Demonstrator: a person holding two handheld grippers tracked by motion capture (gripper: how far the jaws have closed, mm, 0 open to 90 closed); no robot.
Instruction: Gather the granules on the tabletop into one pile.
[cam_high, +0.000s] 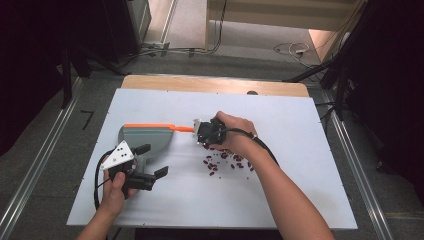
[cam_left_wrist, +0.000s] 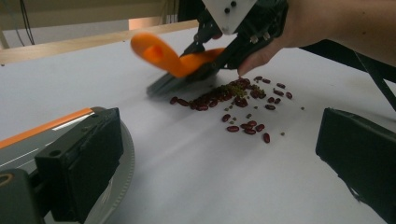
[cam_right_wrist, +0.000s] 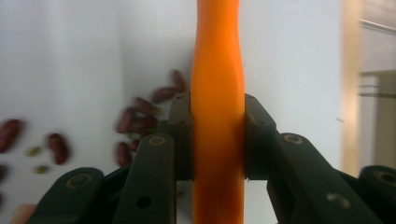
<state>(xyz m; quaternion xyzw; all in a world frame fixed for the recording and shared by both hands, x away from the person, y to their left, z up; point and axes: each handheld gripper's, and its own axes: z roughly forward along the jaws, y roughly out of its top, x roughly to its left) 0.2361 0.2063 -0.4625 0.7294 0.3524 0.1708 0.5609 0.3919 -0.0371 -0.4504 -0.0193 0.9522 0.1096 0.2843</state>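
Note:
A small brush with an orange handle (cam_high: 184, 128) and dark bristles (cam_left_wrist: 170, 83) is held low over the white table. My right gripper (cam_high: 205, 132) is shut on that handle (cam_right_wrist: 218, 70), one jaw on each side. Dark red beans (cam_high: 222, 162) mixed with small green ones (cam_left_wrist: 233, 100) lie scattered just beneath and beside the brush. A grey dustpan (cam_high: 145, 136) with an orange lip lies flat to the left of the beans. My left gripper (cam_high: 151, 160) stands open at the dustpan's near end, its left jaw over the pan's rim (cam_left_wrist: 119, 186), nothing pinched.
The white tabletop (cam_high: 300, 190) ends in a wooden strip (cam_high: 215, 84) at the far side. Metal rails run along both sides of the table. Cables lie on the floor beyond it. Bare tabletop stretches to the right of the beans.

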